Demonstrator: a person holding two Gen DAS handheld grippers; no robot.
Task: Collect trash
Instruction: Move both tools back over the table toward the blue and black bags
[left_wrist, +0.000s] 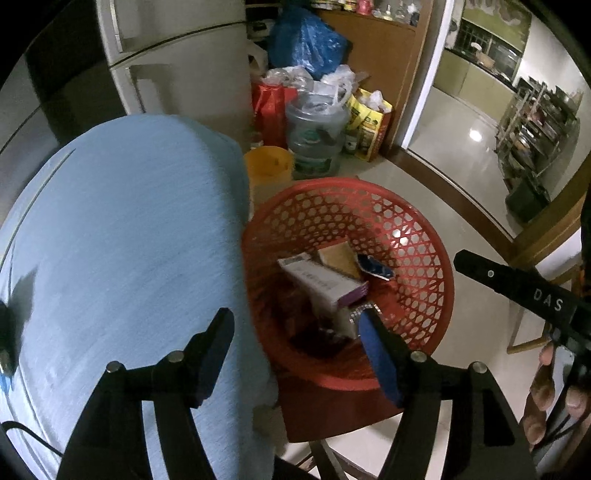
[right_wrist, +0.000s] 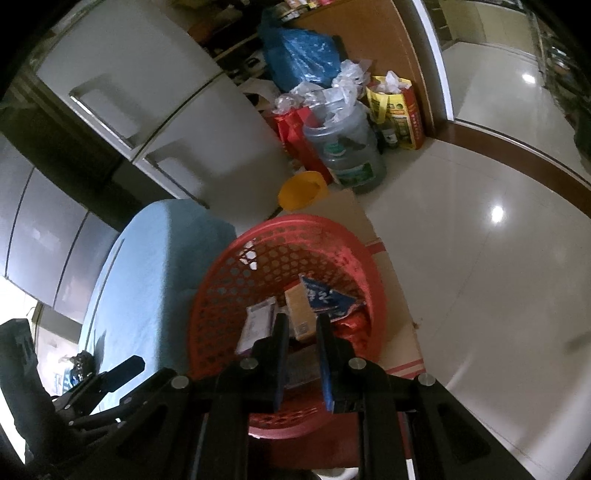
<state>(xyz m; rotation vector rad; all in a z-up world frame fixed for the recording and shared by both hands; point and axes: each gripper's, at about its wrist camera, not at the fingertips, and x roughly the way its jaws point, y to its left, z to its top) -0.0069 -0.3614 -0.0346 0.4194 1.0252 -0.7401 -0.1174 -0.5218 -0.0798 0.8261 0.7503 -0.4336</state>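
Observation:
A red perforated basket (left_wrist: 417, 236) stands beside a table with a light blue cloth (left_wrist: 122, 240). It holds a white and purple box (left_wrist: 325, 282), a tan box (left_wrist: 338, 256) and a blue wrapper (left_wrist: 375, 267). My left gripper (left_wrist: 295, 332) is open and empty, straddling the table edge and the basket's near rim. My right gripper (right_wrist: 301, 325) hovers over the basket (right_wrist: 229, 280) with its jaws a narrow gap apart and nothing between them; below it lie the white box (right_wrist: 258, 323), tan box (right_wrist: 299, 308) and blue wrapper (right_wrist: 332, 299). The right gripper's finger also shows at the right in the left wrist view (left_wrist: 517, 284).
A white fridge (left_wrist: 177, 62) stands behind the table. Beyond the basket are a yellow tub (left_wrist: 267, 162), a large water jug (left_wrist: 317, 136), red, yellow and blue bags (left_wrist: 306, 40). A cardboard box (right_wrist: 391, 280) sits under the basket. Glossy tiled floor (right_wrist: 480, 258) lies to the right.

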